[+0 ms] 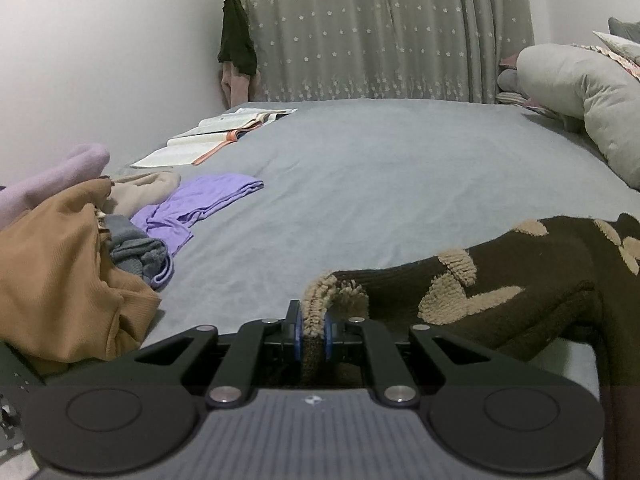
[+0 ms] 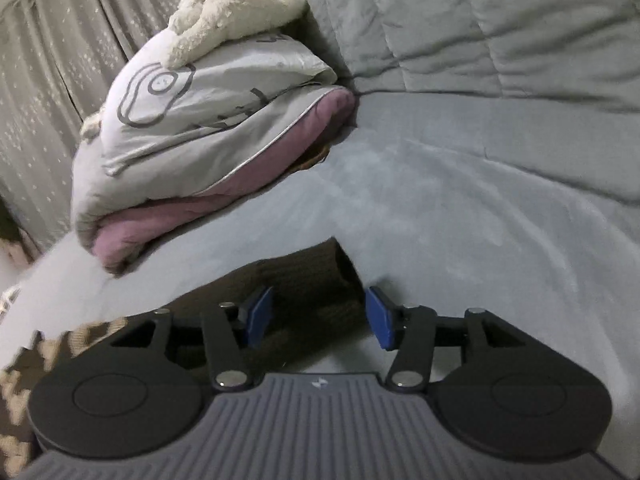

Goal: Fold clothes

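Note:
A dark brown sweater (image 1: 500,280) with tan fuzzy patches lies on the grey bed (image 1: 360,180) at the lower right. My left gripper (image 1: 313,330) is shut on the sweater's tan cuff edge, which sticks up between the blue pads. In the right wrist view, my right gripper (image 2: 320,316) is open, its blue pads (image 2: 380,318) standing on either side of a dark brown sleeve end (image 2: 304,280) of the same sweater. The pads do not press the sleeve.
A heap of clothes lies at the left: an orange-brown garment (image 1: 52,280), a grey one (image 1: 136,248), a purple top (image 1: 200,200). Open books (image 1: 216,136) lie farther back. A pillow (image 1: 580,92) is at the right. Folded bedding (image 2: 208,132) sits by the curtain.

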Tool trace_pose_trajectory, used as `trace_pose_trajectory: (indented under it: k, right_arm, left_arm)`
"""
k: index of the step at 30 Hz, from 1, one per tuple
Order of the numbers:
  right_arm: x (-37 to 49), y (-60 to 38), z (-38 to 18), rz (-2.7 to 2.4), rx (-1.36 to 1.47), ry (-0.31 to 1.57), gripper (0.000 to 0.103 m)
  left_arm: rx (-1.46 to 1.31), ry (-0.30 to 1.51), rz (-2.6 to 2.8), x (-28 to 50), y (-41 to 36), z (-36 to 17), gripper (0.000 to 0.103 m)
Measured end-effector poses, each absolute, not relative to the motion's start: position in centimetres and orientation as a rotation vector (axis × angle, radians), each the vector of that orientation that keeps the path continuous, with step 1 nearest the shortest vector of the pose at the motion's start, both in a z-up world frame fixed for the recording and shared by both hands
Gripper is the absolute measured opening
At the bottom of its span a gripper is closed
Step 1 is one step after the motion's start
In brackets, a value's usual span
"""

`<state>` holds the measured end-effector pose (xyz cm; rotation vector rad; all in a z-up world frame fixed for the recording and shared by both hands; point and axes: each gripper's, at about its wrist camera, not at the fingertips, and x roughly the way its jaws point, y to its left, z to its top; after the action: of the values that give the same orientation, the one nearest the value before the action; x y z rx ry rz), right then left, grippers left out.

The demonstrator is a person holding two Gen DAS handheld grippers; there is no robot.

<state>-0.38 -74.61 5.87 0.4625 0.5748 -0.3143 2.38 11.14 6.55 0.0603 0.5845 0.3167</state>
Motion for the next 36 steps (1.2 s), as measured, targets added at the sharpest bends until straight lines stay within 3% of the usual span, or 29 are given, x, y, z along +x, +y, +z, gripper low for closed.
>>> trace_pose_trajectory:
  k: [3, 8, 11, 15, 18, 21, 23, 25, 28, 29, 30, 31, 36]
  right_arm:
    - [-0.3, -73.9, 7.3, -0.294, 0.4, 0.609, 0.004]
    - [-5.7, -74.3, 13.4, -0.216, 0.361, 0.477, 0.004]
    - [-7.3, -74.2, 14.3, -0.168, 0.34, 0.458, 0.005]
    - [-7.0, -75.8, 9.1, -0.34, 0.314, 0.651, 0.006]
    - [-9.0, -77.9, 7.1, -0.465, 0.476, 0.616, 0.01]
    - [-9.9, -78.3, 7.1, -0.43, 0.61, 0.521, 0.027]
    - [-9.1, -77.9, 7.0, -0.372, 0.733, 0.475, 0.054]
    - [-7.9, -77.7, 6.3, -0.33, 0.888, 0.45, 0.064]
    - [-5.1, -76.6, 3.9, -0.41, 1.064, 0.511, 0.064]
    - [-4.5, -75.8, 3.8, -0.432, 1.049, 0.513, 0.057]
    - [-3.5, -74.5, 3.9, -0.478, 0.968, 0.518, 0.042]
    - [-2.7, -73.6, 4.3, -0.502, 0.891, 0.537, 0.011]
    - [-5.5, -72.5, 9.6, -0.385, 0.688, 0.335, 0.01]
  left_arm:
    - [0.049, 0.588, 0.314, 2.5, 11.6, 6.6, 0.01]
    - [0.034, 0.595, 0.305, 2.6, 11.8, 6.7, 0.01]
    - [0.025, 0.598, 0.302, 2.6, 11.9, 6.8, 0.01]
    - [0.029, 0.599, 0.301, 2.4, 11.5, 6.6, 0.01]
    - [0.02, 0.604, 0.296, 2.5, 11.6, 6.5, 0.011]
    - [0.021, 0.609, 0.295, 2.6, 11.3, 6.3, 0.011]
    - [0.028, 0.612, 0.291, 2.6, 11.2, 6.2, 0.011]
    - [0.029, 0.61, 0.291, 2.6, 11.1, 6.2, 0.011]
    - [0.028, 0.611, 0.29, 2.5, 10.9, 6.2, 0.011]
    - [0.026, 0.611, 0.291, 2.5, 11.0, 6.1, 0.011]
    - [0.024, 0.612, 0.291, 2.6, 11.1, 6.1, 0.011]
    - [0.022, 0.612, 0.292, 2.6, 11.1, 6.1, 0.011]
    - [-0.006, 0.616, 0.287, 2.5, 11.6, 6.4, 0.011]
